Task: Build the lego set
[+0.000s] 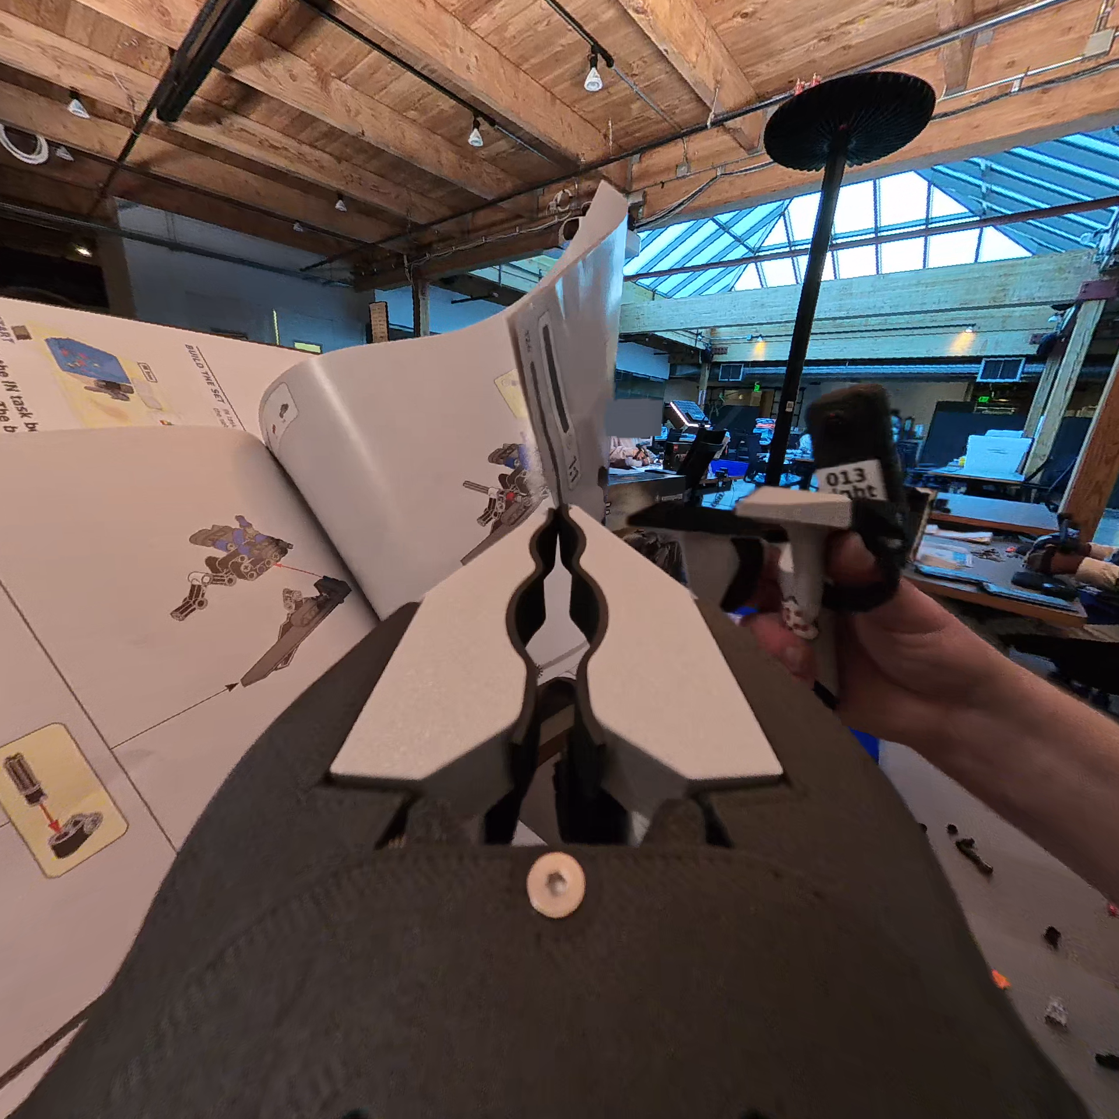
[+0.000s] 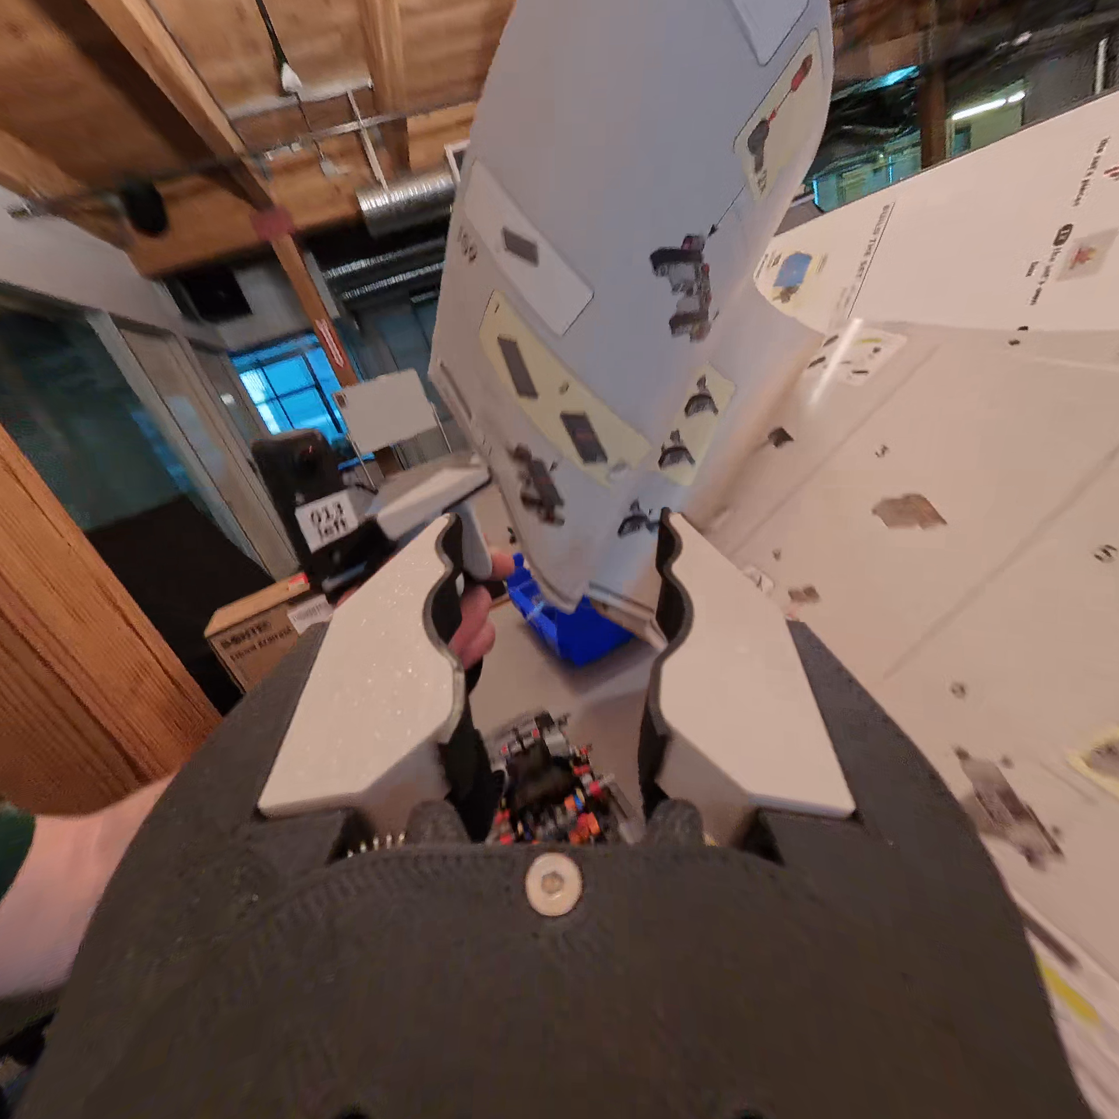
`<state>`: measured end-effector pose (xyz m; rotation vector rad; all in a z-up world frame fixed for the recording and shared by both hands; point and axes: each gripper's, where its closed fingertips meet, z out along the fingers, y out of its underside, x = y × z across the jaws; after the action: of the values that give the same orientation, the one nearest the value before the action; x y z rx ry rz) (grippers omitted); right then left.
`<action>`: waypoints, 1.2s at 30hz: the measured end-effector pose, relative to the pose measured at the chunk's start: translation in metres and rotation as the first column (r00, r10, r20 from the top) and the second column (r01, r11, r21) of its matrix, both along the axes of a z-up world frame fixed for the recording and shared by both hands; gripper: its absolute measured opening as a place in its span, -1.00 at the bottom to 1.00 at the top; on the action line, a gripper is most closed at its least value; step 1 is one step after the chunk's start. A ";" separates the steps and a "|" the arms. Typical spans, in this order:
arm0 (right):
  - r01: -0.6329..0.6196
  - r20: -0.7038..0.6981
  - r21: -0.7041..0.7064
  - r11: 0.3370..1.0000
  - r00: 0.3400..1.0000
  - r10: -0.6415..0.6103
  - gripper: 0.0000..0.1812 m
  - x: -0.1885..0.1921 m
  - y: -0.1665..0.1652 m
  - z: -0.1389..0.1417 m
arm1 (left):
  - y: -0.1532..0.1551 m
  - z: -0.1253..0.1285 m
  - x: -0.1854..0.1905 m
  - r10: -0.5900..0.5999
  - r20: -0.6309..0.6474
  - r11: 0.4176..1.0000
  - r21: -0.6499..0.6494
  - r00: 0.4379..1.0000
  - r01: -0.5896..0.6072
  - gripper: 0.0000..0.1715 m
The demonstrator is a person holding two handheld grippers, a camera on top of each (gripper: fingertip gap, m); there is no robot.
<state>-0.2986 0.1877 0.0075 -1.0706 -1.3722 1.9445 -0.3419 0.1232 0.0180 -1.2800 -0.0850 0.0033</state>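
Observation:
The Lego instruction booklet (image 1: 151,636) lies open in front of me. My left gripper (image 1: 560,514) is shut on the edge of one page (image 1: 424,436) and holds it lifted and curled upward. My right gripper (image 2: 557,521) is open and empty, its fingers on either side of the lifted page's (image 2: 605,242) lower edge without touching it. In the left wrist view it shows held in a hand at the right (image 1: 787,545). A partly built dark Lego model (image 2: 545,781) with red and orange bits sits below, between the right gripper's fingers.
Loose small Lego pieces (image 1: 975,854) lie on the grey table (image 1: 1029,944) at the right. A blue bin (image 2: 569,630) stands behind the page. A cardboard box (image 2: 260,642) sits at the left. A black pole with a round top (image 1: 805,339) rises behind. One gripper's finger ends stand about 9 cm off the other's.

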 end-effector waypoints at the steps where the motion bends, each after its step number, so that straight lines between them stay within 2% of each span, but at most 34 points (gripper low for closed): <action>1: -0.012 -0.007 -0.029 1.000 1.000 0.012 -0.30 -0.010 -0.001 0.005 | 0.001 -0.001 0.000 -0.004 -0.001 1.000 -0.002 1.000 0.004 -1.00; 5: -0.074 -0.022 -0.072 0.995 0.997 0.072 -0.32 -0.035 -0.016 0.016 | 0.007 -0.005 0.004 -0.034 -0.007 0.999 -0.016 0.999 0.034 -1.00; 16: -0.131 -0.008 0.057 0.990 0.991 0.132 -0.77 -0.062 -0.044 0.013 | 0.008 -0.010 0.000 -0.083 -0.015 0.996 -0.032 0.996 0.082 -1.00; 22: -0.205 -0.029 0.023 0.978 0.978 0.206 -0.70 -0.057 -0.044 0.015 | 0.006 -0.006 0.002 -0.145 -0.028 0.989 -0.027 0.989 0.144 -1.00; 27: -0.257 -0.042 0.005 0.966 0.965 0.257 -0.81 -0.049 -0.043 0.015 | 0.007 -0.005 0.008 -0.198 -0.037 0.980 -0.029 0.980 0.197 -1.00; 36: -0.367 -0.075 -0.097 0.925 0.930 0.361 -0.76 -0.040 -0.040 0.019 | 0.010 -0.002 0.014 -0.285 -0.020 0.959 -0.016 0.958 0.284 -1.00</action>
<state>-0.3388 0.1476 0.0269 -0.8440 -1.5349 2.3202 -0.3283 0.1330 0.0160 -1.2960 0.1193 -0.2301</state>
